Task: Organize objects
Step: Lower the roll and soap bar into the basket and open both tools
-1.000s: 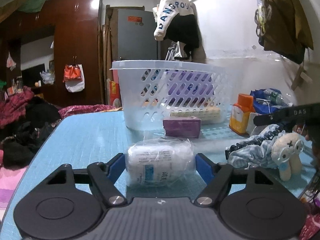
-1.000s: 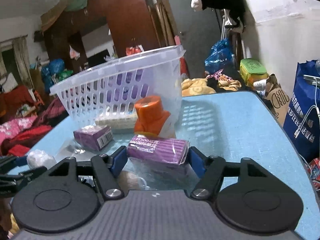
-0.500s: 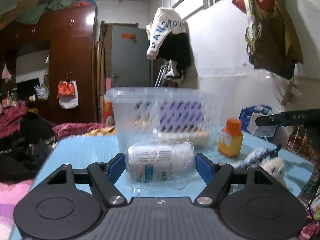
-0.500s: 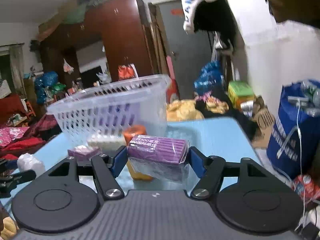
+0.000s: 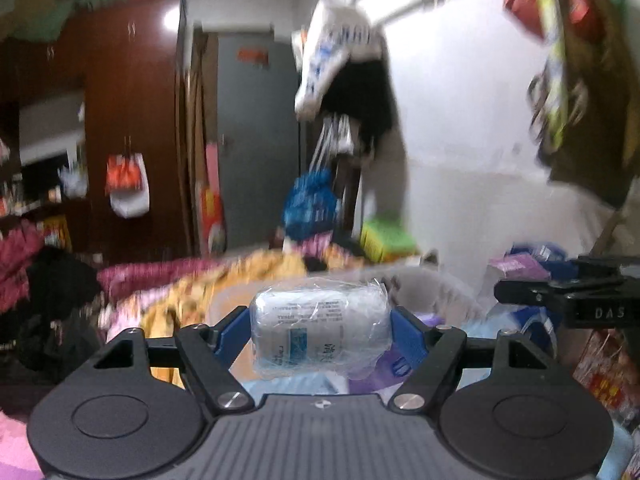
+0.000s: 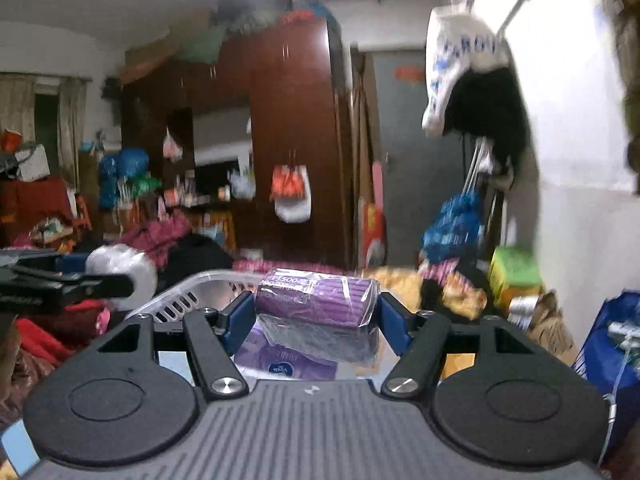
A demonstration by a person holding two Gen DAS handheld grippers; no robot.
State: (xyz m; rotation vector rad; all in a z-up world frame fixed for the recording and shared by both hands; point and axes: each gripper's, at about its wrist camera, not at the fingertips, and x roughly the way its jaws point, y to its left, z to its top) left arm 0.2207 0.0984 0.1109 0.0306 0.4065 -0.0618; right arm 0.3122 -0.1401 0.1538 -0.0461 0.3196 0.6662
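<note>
My left gripper (image 5: 320,326) is shut on a white pack wrapped in clear plastic (image 5: 320,330), held up in the air. My right gripper (image 6: 316,312) is shut on a purple pack in clear wrap (image 6: 316,296), also lifted. The rim of the clear plastic basket (image 6: 200,280) shows just below and behind the right gripper's fingers; in the left wrist view the basket (image 5: 440,284) lies blurred behind the white pack. The right gripper (image 5: 560,292) shows at the right edge of the left wrist view, and the left gripper with its white pack (image 6: 120,272) at the left of the right wrist view.
A purple tissue pack (image 6: 280,360) lies under the right gripper. Clothes and bedding (image 5: 180,280) are heaped beyond the table. A dark wardrobe (image 6: 288,140) and a grey door (image 5: 256,140) stand behind. A blue bag (image 6: 616,344) is low at the right.
Both grippers have risen with their packs, from table level to above the basket rim. The blue table top and the orange-capped bottle have dropped out of view.
</note>
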